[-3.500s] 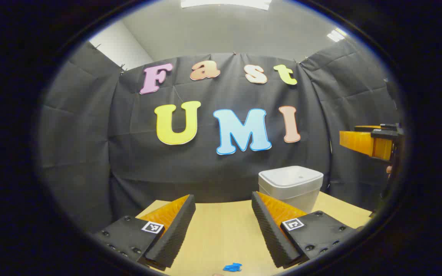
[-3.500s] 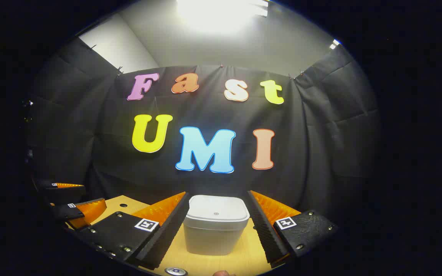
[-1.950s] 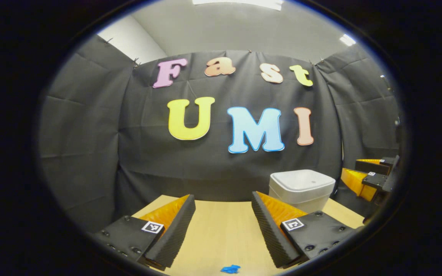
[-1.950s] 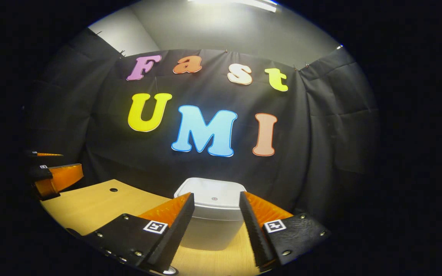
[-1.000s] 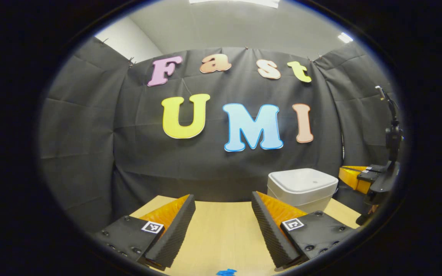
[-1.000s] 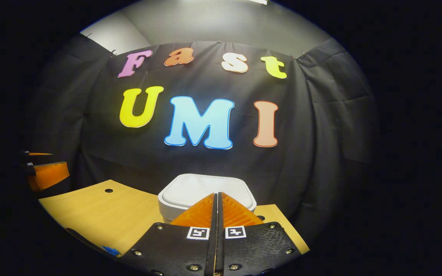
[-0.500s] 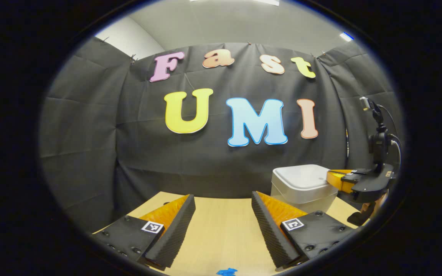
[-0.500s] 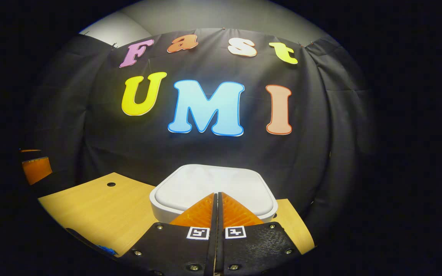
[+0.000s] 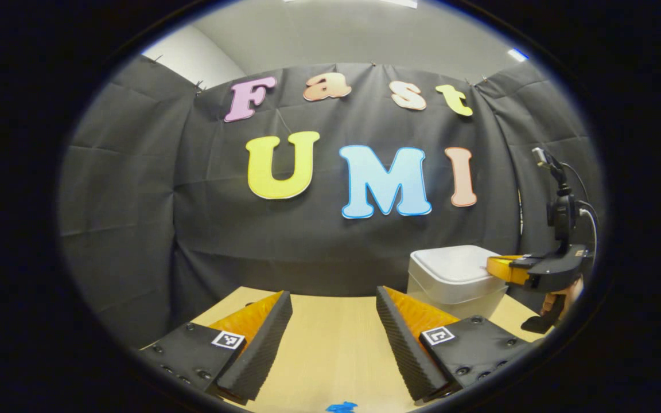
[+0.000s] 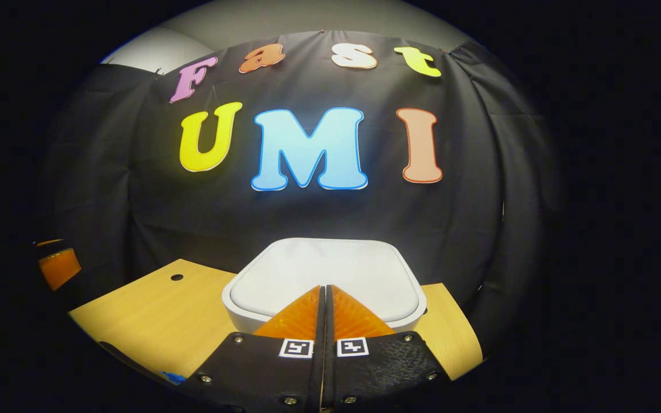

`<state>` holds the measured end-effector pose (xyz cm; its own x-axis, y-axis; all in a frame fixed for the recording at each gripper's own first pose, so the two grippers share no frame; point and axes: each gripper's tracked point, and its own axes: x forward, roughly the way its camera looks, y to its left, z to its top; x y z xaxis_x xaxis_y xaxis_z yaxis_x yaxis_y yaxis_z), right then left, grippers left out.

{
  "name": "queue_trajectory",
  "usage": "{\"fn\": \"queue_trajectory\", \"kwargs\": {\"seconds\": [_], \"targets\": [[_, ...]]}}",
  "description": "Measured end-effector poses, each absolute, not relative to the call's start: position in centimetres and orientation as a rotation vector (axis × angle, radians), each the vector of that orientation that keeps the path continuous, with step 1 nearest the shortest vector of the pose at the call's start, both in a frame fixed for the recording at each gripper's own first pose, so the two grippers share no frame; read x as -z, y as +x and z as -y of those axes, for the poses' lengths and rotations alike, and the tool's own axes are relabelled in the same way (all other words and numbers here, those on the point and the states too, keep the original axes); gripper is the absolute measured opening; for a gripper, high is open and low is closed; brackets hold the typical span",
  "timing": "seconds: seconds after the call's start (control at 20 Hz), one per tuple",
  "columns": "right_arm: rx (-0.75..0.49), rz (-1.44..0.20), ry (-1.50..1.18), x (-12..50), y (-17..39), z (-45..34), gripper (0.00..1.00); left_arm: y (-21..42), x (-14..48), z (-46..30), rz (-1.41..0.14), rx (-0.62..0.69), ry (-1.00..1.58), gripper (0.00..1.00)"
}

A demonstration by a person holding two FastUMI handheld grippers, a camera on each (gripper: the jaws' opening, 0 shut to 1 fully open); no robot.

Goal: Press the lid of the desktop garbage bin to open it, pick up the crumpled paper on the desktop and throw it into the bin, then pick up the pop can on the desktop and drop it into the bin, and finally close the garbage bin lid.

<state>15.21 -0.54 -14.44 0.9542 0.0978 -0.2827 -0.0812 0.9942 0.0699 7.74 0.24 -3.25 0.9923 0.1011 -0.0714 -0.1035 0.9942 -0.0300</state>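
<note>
Over white bin (image 10: 323,281), lid down: right gripper (image 10: 325,298) fingers pressed together, empty; left gripper (image 9: 333,315) fingers spread, empty.

The bin (image 10: 323,281), white, squarish with rounded corners, stood upright at the desk's far edge against the wall. Its lid (image 9: 451,259) lay flat and closed. A blue scrap, possibly the crumpled paper (image 9: 341,406), lay on the desk, well apart.

bin (image 10: 322,275): smooth matt plastic | table (image 10: 147,321): wood-grain, satin | wall (image 9: 135,189): creased matt cloth
</note>
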Motion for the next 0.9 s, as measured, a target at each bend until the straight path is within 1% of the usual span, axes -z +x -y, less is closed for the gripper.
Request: {"fn": "queue_trajectory", "kwargs": {"seconds": [0.05,0.15,0.3,0.4,0.55,0.65,0.9], "targets": [[-0.087,-0.285,0.043,14.4,15.3,0.5,0.01,7.7,3.2,-0.2,-0.067,-0.102,-0.031,0.93],[-0.069,-0.270,0.020,14.4,15.2,0.5,0.01,7.6,2.9,-0.2,-0.061,-0.101,-0.027,0.99],[-0.062,-0.266,0.025,14.3,15.3,0.6,0.01,7.2,2.5,-0.3,-0.050,-0.104,-0.028,0.99],[-0.071,-0.269,0.086,13.8,15.3,0.8,0.01,6.9,2.3,-0.5,-0.044,-0.108,-0.033,0.99],[-0.064,-0.219,0.116,11.6,16.0,1.6,0.00,6.2,2.1,-0.6,-0.039,-0.114,-0.033,0.99],[-0.059,-0.192,0.136,10.6,16.3,1.9,0.02,5.7,1.9,-0.9,-0.035,-0.122,-0.032,0.99],[-0.043,-0.123,0.121,7.3,16.8,2.1,0.02,5.0,1.6,-1.2,-0.027,-0.137,-0.039,0.99]]}}
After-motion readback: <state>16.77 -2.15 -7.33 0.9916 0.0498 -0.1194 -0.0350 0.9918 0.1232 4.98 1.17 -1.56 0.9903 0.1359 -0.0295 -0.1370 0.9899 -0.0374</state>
